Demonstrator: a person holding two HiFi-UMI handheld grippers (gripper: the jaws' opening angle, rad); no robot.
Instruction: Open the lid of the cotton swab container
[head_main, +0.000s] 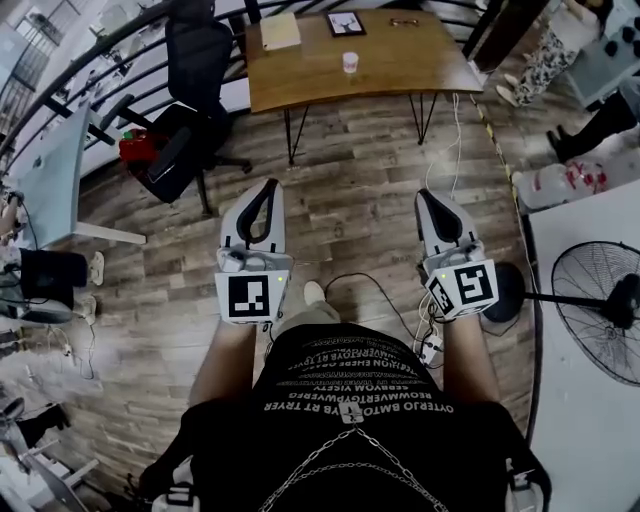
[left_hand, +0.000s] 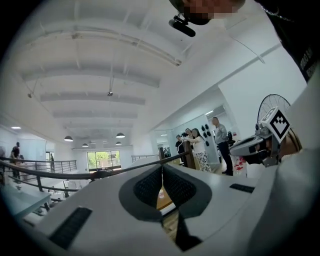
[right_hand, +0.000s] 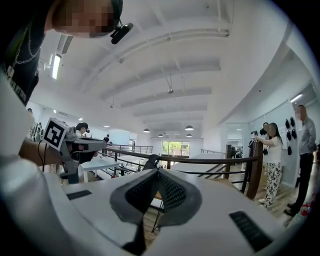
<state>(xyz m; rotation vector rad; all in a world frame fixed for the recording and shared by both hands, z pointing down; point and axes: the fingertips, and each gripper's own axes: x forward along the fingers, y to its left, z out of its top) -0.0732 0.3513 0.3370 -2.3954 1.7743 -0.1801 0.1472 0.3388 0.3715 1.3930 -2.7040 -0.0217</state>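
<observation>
A small white cotton swab container (head_main: 350, 62) stands upright on the brown wooden table (head_main: 400, 70) at the far side of the room, well ahead of both grippers. My left gripper (head_main: 268, 186) is held level in front of my body, jaws shut with nothing between them. My right gripper (head_main: 428, 196) is beside it, also shut and empty. In the left gripper view the left gripper (left_hand: 161, 169) has its dark pads pressed together; in the right gripper view the right gripper (right_hand: 157, 172) looks the same. Wooden floor lies between the grippers and the table.
On the table lie a pale notebook (head_main: 280, 32), a dark framed card (head_main: 345, 24) and a pair of glasses (head_main: 405, 22). A black office chair (head_main: 190, 110) stands left of the table. A floor fan (head_main: 600, 310) and white desk are at right; cables trail across the floor.
</observation>
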